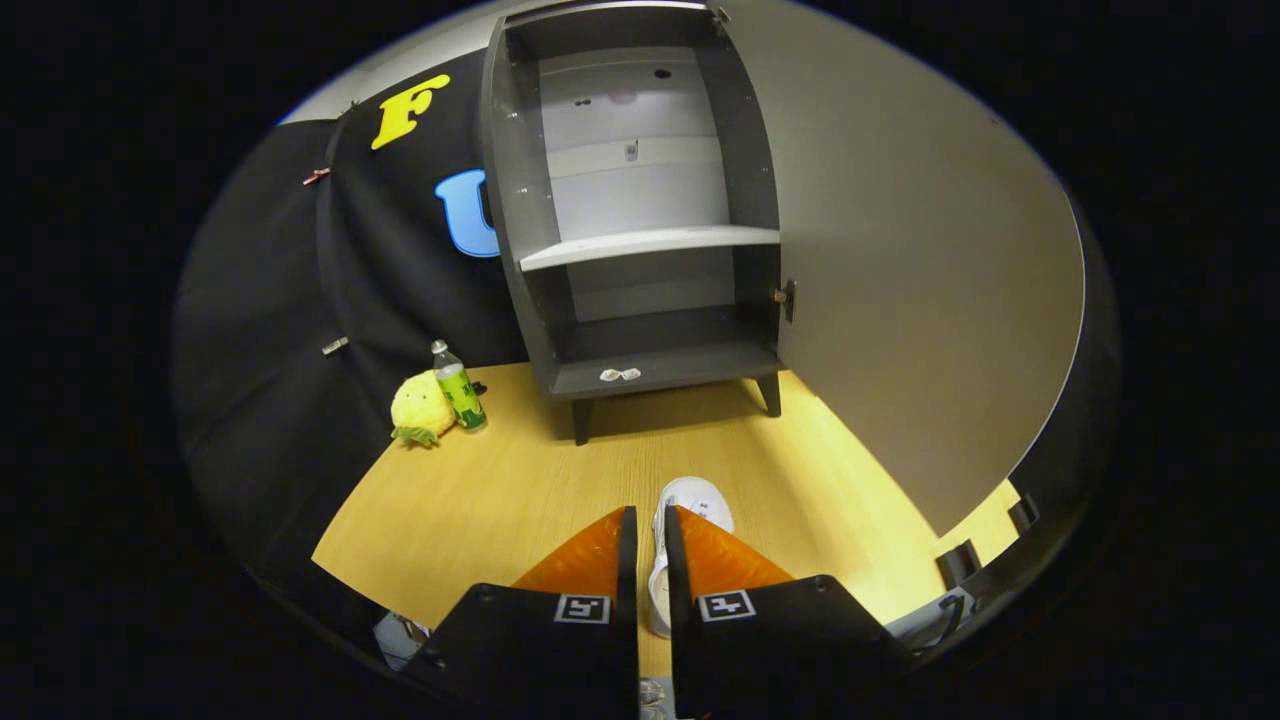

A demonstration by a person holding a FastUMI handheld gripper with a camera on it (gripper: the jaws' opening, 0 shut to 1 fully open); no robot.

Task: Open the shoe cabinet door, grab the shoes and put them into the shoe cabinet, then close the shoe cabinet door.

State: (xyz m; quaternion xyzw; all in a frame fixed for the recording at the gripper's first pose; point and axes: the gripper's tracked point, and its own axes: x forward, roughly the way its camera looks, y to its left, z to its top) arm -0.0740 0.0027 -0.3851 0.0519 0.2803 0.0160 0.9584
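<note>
**Gripping the shoe before an open cabinet**

Pinching in on a white shoe (683, 530), the gripper (650, 535) had its fingers drawn nearly together, one on each side of the shoe's edge, and its toe poked out just ahead of them. The shoe sat over a wooden floor (520, 490). Beyond the fingers stood the shoe cabinet (640, 240), its door (900, 280) swung wide to their right. Off left, beside the cabinet, sat a yellow plush toy (420, 408) and a bottle (459, 388).

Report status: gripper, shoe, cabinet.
Gripper shut on white shoe. Cabinet door open, shelves bare. Wooden floor path clear.
</note>
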